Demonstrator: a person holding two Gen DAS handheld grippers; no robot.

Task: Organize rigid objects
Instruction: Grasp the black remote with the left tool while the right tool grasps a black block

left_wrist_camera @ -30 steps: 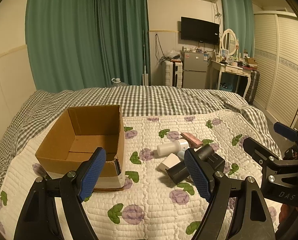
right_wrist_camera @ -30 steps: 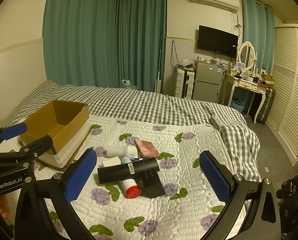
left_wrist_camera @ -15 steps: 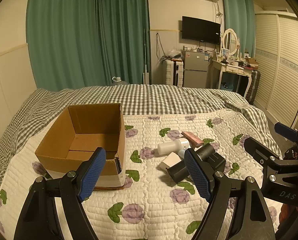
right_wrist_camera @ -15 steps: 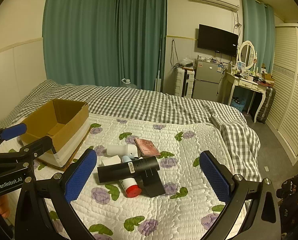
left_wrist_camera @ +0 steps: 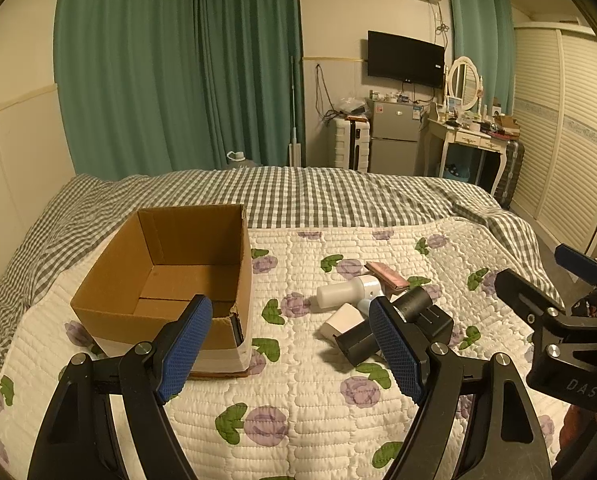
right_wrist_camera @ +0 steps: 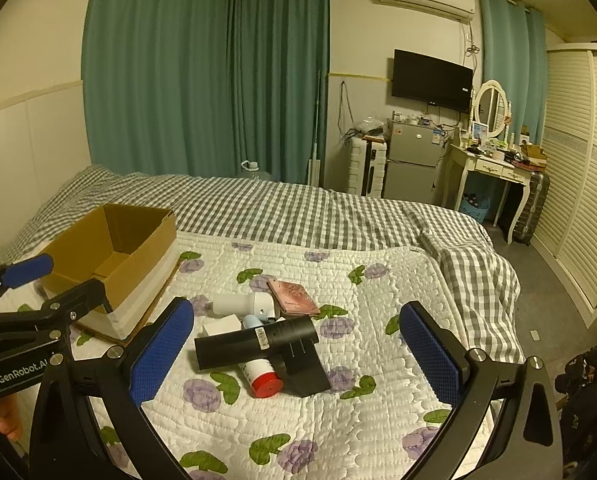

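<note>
hovering wide and empty, the right tool (right_wrist_camera: 294, 354) faces the black hair dryer (right_wrist_camera: 254, 342) on the bed, barrel lying crosswise, nearer than the left tool (left_wrist_camera: 290, 350), also wide, beside the box (left_wrist_camera: 166, 276).

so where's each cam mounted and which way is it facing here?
Left wrist: on the left gripper, low over the floral quilt, facing the open cardboard box; own blue-padded fingers and the right gripper's side show.
Right wrist: on the right gripper, facing the pile with the black cylindrical device; own fingers and the left gripper's side show.
Shared: box, pile, pink booklet, TV, green curtains.
</note>
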